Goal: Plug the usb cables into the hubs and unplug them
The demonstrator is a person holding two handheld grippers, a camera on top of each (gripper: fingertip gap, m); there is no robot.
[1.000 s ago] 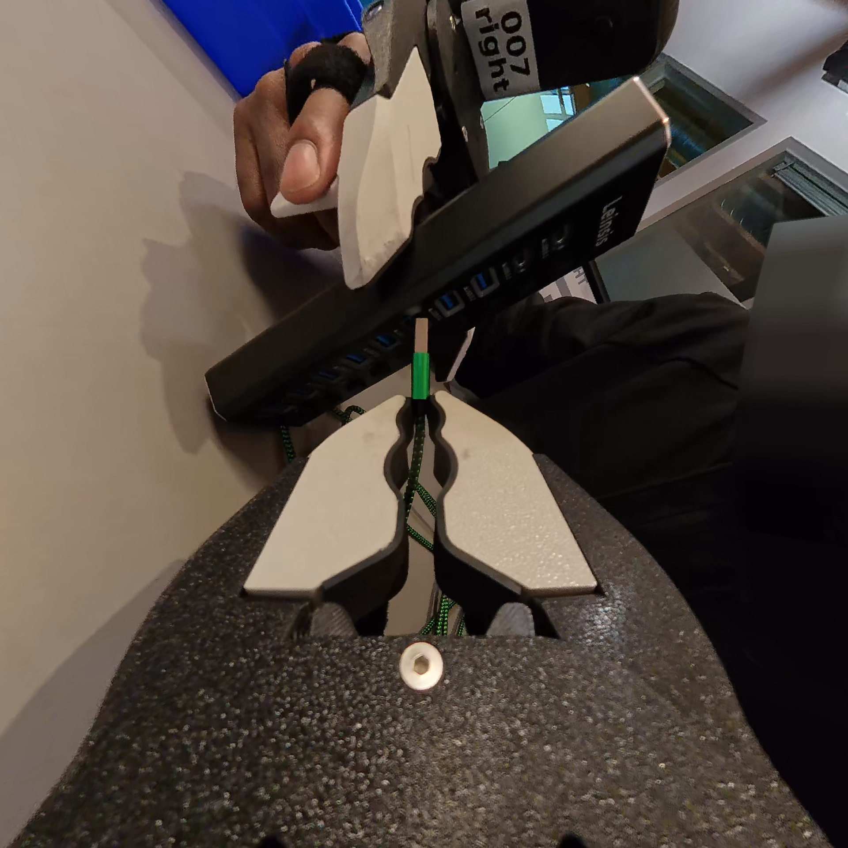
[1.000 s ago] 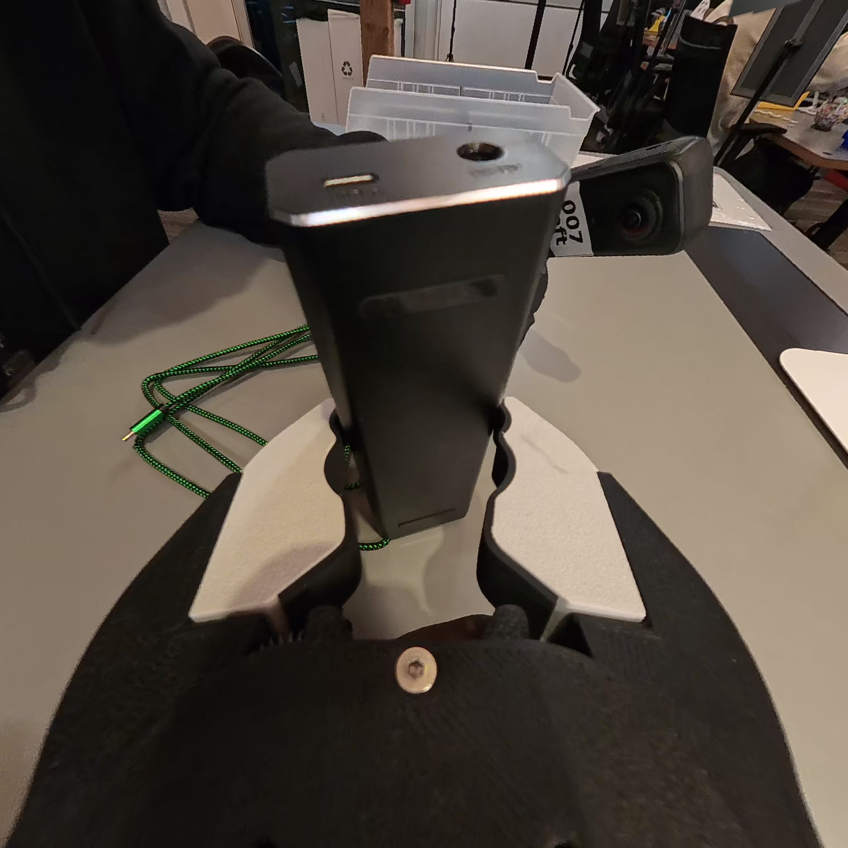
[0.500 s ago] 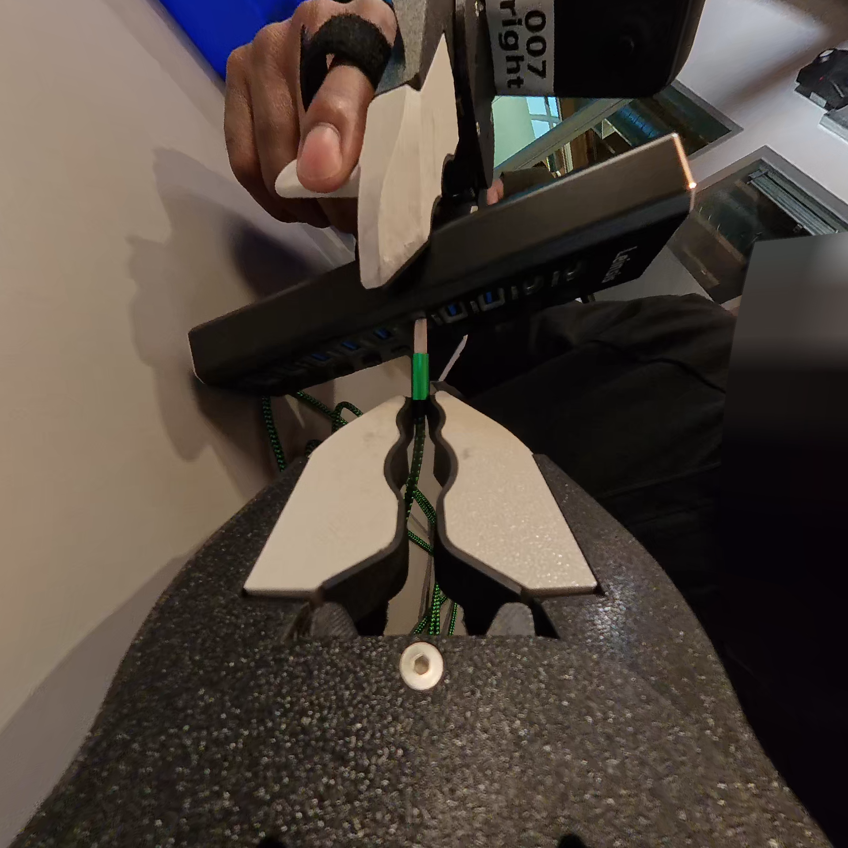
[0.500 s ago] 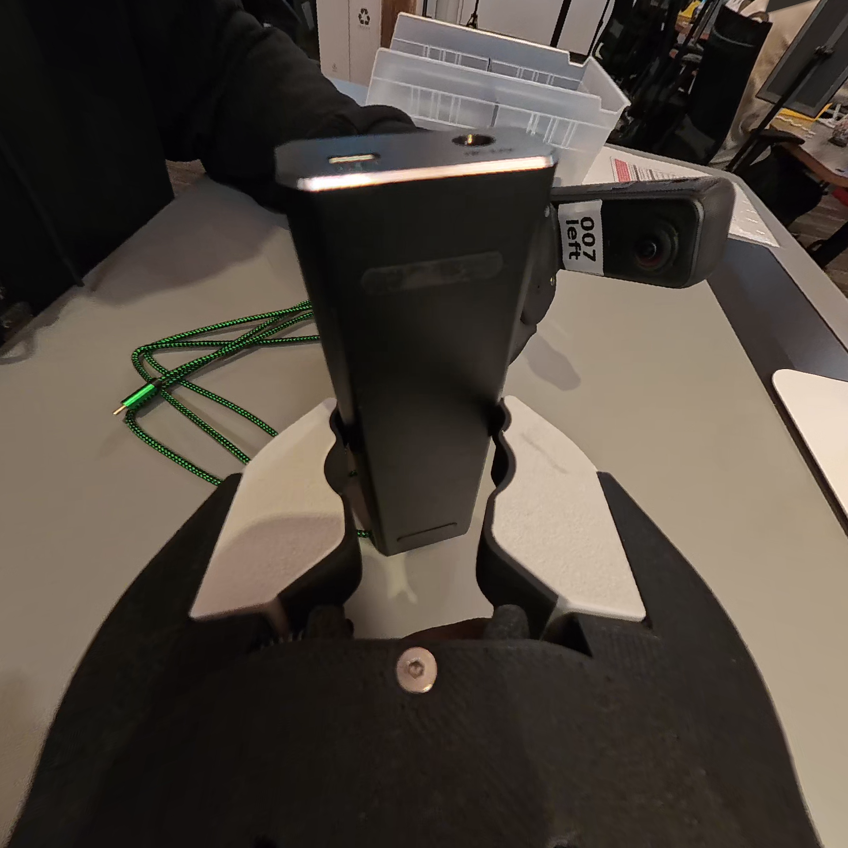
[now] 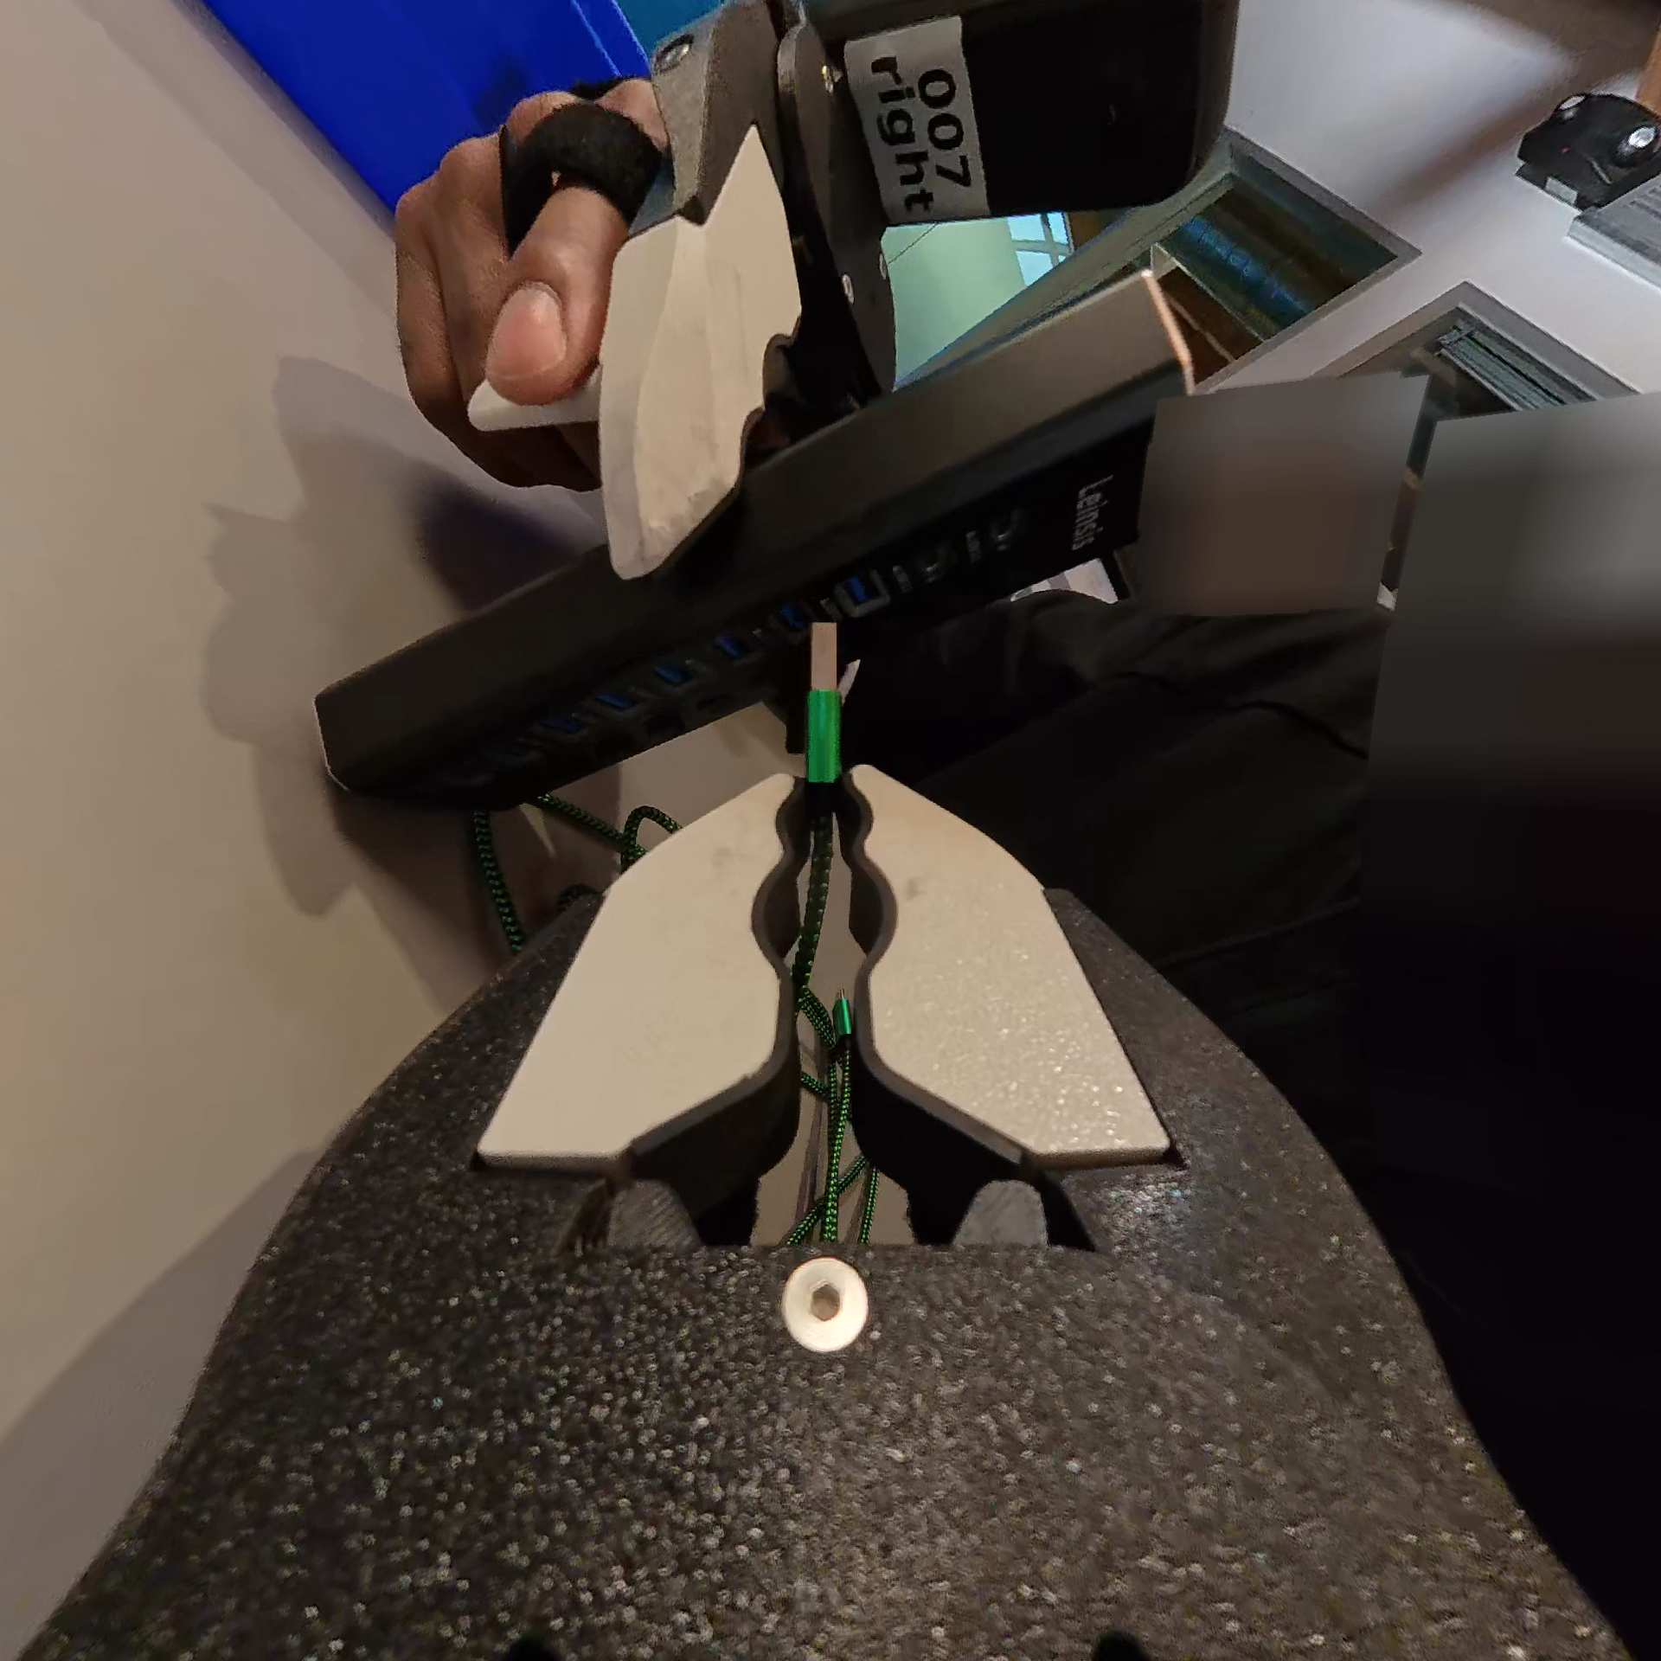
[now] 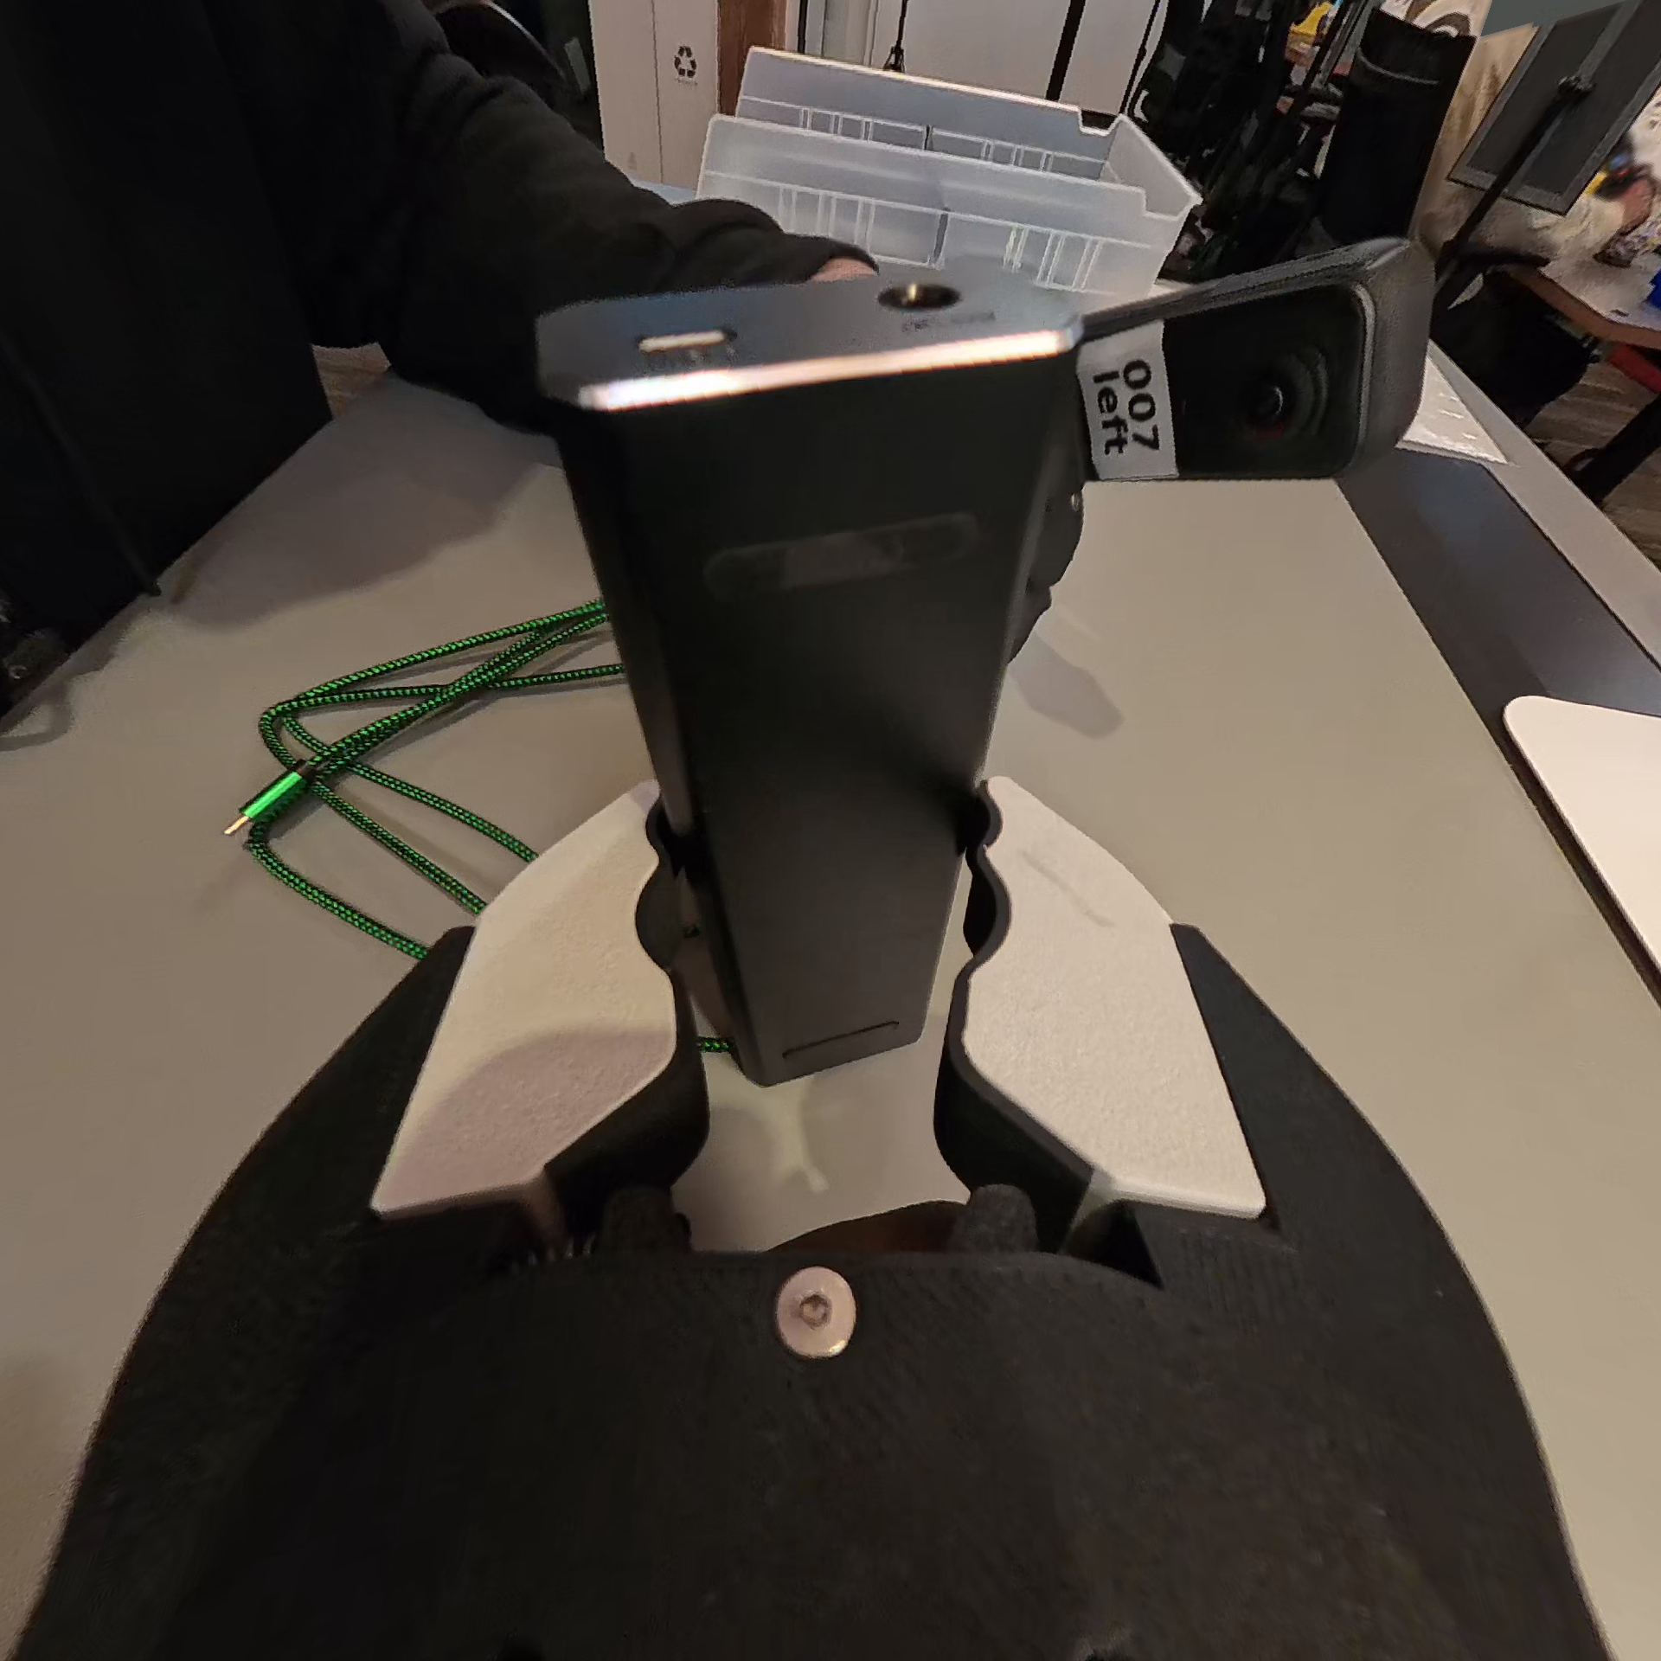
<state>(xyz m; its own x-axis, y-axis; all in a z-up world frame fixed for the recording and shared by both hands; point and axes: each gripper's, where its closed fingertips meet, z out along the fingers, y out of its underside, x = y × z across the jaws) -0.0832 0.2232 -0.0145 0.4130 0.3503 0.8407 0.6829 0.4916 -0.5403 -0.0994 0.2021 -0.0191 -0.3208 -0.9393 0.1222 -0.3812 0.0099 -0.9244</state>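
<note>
The left gripper pinches a green braided cable just behind its green plug, whose metal tip meets the port row of a black hub. The right gripper clamps the hub, tilted above the table. A hand holds that gripper. Slack cable loops beneath.

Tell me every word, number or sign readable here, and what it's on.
I won't repeat wording; these bear it.
White sticker on right gripper's black camera: dark print, legible.
Second white sticker on left gripper's black camera: likewise.
Long black USB hub: pale print near one end.
White bin behind: small symbol.
</note>
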